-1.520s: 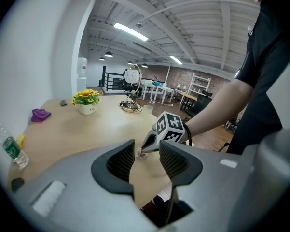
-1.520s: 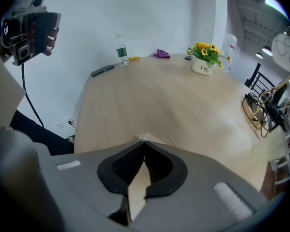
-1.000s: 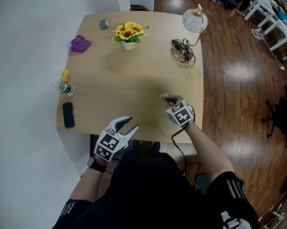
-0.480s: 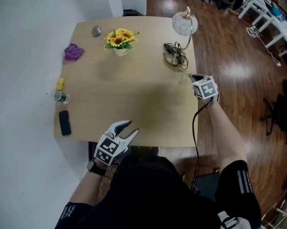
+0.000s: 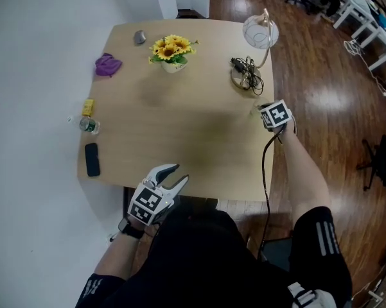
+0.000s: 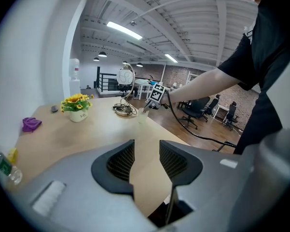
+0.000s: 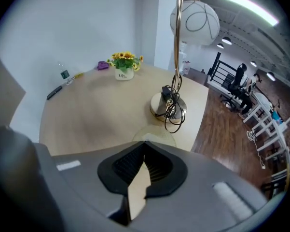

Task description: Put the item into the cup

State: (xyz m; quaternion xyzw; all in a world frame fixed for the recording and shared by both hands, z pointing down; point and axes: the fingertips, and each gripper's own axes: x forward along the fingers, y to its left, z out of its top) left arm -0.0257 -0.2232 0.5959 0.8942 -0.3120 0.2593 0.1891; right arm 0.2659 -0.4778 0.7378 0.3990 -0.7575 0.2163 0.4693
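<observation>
Over at the right edge of the table [image 5: 180, 120] in the head view, the right gripper [image 5: 264, 109] sits just below the lamp base [image 5: 246, 77], while the left gripper [image 5: 173, 176] idles at the bottom edge, out of the way. Left gripper view: its jaws are spread with nothing between, and upper middle you can spot the clear cup [image 6: 143, 114] right under the other claw. Right gripper view: jaws pressed together straight over the cup's rim, so I'd guess it's lined up for a drop, but I can't make out the item anywhere.
</observation>
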